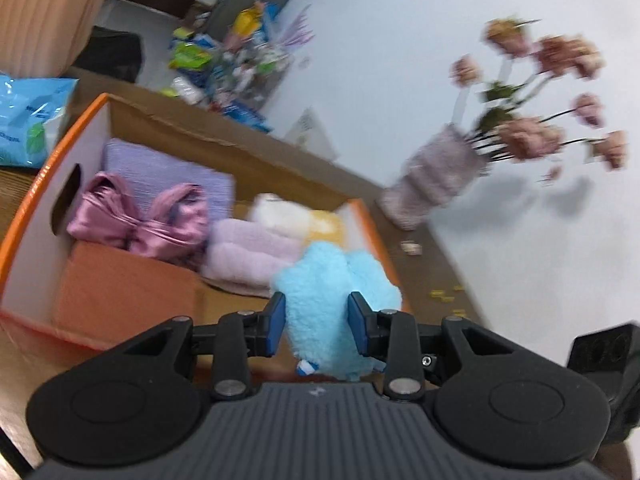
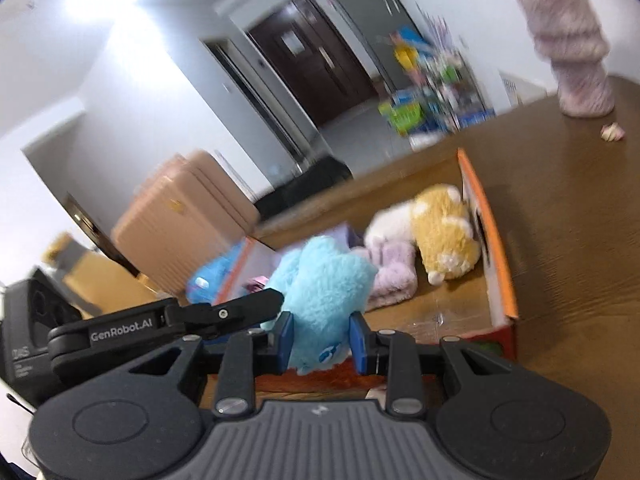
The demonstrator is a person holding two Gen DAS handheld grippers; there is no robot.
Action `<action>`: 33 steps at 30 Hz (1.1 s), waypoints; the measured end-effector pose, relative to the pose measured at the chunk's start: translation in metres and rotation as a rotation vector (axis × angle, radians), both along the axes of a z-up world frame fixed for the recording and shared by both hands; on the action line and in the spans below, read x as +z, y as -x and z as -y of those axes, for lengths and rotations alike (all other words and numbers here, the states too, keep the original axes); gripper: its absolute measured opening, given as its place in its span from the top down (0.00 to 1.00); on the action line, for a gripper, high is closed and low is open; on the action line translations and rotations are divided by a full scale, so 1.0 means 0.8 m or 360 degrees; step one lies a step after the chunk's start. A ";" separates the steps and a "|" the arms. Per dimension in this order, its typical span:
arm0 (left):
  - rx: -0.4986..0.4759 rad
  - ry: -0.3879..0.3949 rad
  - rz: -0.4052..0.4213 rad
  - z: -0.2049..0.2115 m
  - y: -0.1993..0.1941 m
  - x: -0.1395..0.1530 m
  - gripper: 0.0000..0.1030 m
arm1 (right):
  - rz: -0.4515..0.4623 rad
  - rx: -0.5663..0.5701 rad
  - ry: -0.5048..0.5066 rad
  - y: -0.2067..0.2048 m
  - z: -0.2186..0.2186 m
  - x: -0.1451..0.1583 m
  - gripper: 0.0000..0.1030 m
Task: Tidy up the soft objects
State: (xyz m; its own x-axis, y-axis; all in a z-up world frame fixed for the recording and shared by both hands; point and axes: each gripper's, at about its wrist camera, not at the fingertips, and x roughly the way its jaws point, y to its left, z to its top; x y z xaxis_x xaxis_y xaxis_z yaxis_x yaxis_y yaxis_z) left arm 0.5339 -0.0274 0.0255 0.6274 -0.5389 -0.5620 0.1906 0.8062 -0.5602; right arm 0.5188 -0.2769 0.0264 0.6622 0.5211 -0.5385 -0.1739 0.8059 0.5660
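An open cardboard box (image 1: 36,184) with orange edges is seen on the wooden table (image 1: 440,264). Inside it, from the left, a lilac folded cloth (image 1: 168,172), pink satin fabric (image 1: 136,216), a lilac fluffy towel (image 1: 248,256) and a yellow plush toy (image 2: 444,236) are laid. A blue plush toy (image 1: 324,296) is clamped by the left tool (image 1: 316,322) and also by the right tool (image 2: 320,338), above the box's near end. A fuzzy vase (image 1: 436,176) of pink flowers (image 1: 532,136) is placed on the table to the right, apart from the box.
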 end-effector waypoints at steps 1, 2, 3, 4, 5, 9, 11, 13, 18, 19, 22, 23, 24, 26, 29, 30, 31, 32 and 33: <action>0.0024 -0.0039 -0.0029 -0.002 -0.009 -0.007 0.68 | -0.0050 0.0014 0.0021 -0.017 -0.009 -0.009 0.72; 0.0026 -0.0098 -0.0060 -0.002 -0.019 -0.015 0.68 | -0.0094 0.0020 0.0042 -0.029 -0.018 -0.017 0.72; 0.0028 -0.0142 -0.0076 -0.003 -0.024 -0.022 0.68 | -0.0118 0.0024 0.0067 -0.039 -0.026 -0.022 0.74; 0.0019 -0.0193 -0.0085 -0.003 -0.028 -0.027 0.66 | -0.0081 0.0018 0.0141 -0.044 -0.036 -0.021 0.76; -0.0008 -0.0239 -0.0087 -0.002 -0.031 -0.030 0.67 | -0.0092 0.0037 0.0179 -0.049 -0.044 -0.021 0.76; -0.0003 -0.0304 -0.0037 -0.013 -0.029 -0.030 0.66 | -0.0108 0.0111 0.0249 -0.060 -0.063 -0.018 0.76; 0.0004 -0.0308 0.0005 -0.021 -0.022 -0.022 0.64 | -0.0083 0.0142 0.0263 -0.057 -0.066 -0.013 0.76; 0.0012 -0.0332 0.0040 -0.025 -0.017 -0.012 0.64 | -0.0056 0.0134 0.0281 -0.052 -0.061 -0.008 0.76; 0.0042 -0.0366 0.0135 -0.035 0.019 0.027 0.59 | 0.0039 0.0111 0.0324 -0.021 -0.054 0.029 0.63; 0.0051 -0.0375 0.0155 -0.036 0.028 0.035 0.57 | 0.0069 0.0105 0.0336 -0.012 -0.050 0.039 0.63; 0.0116 -0.0430 0.0287 -0.046 0.074 0.062 0.48 | 0.0182 0.0091 0.0367 0.032 -0.037 0.071 0.61; 0.0139 -0.0476 0.0357 -0.050 0.097 0.071 0.41 | 0.0244 0.0092 0.0397 0.052 -0.034 0.082 0.57; 0.0167 -0.0521 0.0406 -0.053 0.115 0.077 0.38 | 0.0304 0.0093 0.0435 0.072 -0.031 0.092 0.50; 0.0225 -0.0614 0.0540 -0.060 0.166 0.088 0.26 | 0.0446 0.0100 0.0540 0.116 -0.029 0.107 0.40; 0.0298 -0.0672 0.0685 -0.071 0.245 0.091 0.11 | 0.0638 0.0074 0.0627 0.186 -0.021 0.118 0.34; 0.0319 -0.0701 0.0719 -0.073 0.267 0.088 0.10 | 0.0692 0.0063 0.0631 0.207 -0.018 0.118 0.30; 0.0359 -0.0733 0.0747 -0.074 0.291 0.083 0.08 | 0.0742 0.0043 0.0632 0.227 -0.015 0.116 0.28; 0.0400 -0.0765 0.0760 -0.074 0.314 0.077 0.08 | 0.0790 0.0019 0.0657 0.250 -0.013 0.112 0.27; 0.0443 -0.0793 0.0763 -0.074 0.337 0.070 0.08 | 0.0825 -0.0002 0.0694 0.271 -0.013 0.107 0.27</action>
State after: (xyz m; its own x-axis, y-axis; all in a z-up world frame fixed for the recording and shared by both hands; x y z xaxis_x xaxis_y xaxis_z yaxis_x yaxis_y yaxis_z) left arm 0.2645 0.0319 0.0814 0.9413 -0.0771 -0.3286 0.0737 0.9970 -0.0227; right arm 0.3023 -0.2664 0.1124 0.8919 0.3273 -0.3120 -0.3343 0.9419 0.0325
